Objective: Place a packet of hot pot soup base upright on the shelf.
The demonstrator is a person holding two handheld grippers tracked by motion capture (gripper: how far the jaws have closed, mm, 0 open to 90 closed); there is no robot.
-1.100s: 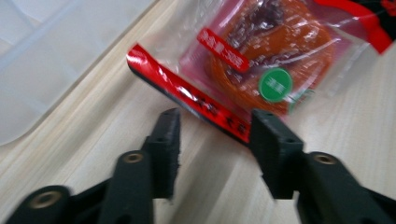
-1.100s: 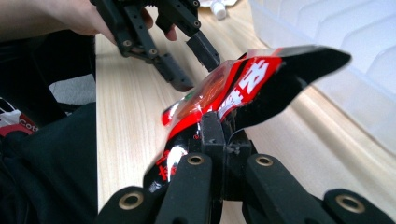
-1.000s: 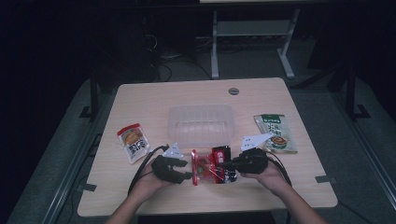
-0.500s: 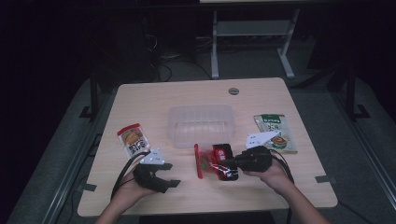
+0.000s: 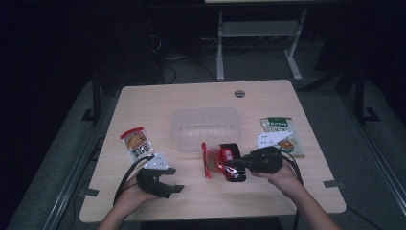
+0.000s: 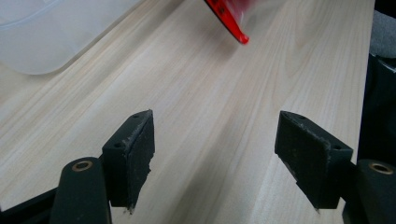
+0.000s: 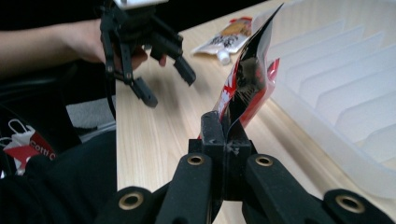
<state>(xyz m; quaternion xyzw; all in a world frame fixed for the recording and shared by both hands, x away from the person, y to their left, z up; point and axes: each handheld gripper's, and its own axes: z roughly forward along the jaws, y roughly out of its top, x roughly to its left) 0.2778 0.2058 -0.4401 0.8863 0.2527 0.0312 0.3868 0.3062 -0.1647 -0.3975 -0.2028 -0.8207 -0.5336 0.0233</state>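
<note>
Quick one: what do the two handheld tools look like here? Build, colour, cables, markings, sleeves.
Both are matte black. The left tool has two flat rectangular pads with worn edges on black links with brass-coloured pivot bushings. The right tool has the same links and bushings. Each carries a pale grey three-cornered plate on top and trails a black cable. No sleeves are visible on the forearms.

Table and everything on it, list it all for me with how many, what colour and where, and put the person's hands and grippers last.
table: one, light wood, centre of the high view.
clear container: one, see-through plastic, middle of the table.
red packet: one, red and black, in front of the container, held by its edge.
orange packet: one, orange and white, left part of the table.
green packet: one, green and white, right part of the table.
cable hole: one, grey, far edge of the table.
left gripper: one, black, near left, fingers apart over bare wood.
right gripper: one, black, fingers clamped on the red packet.
</note>
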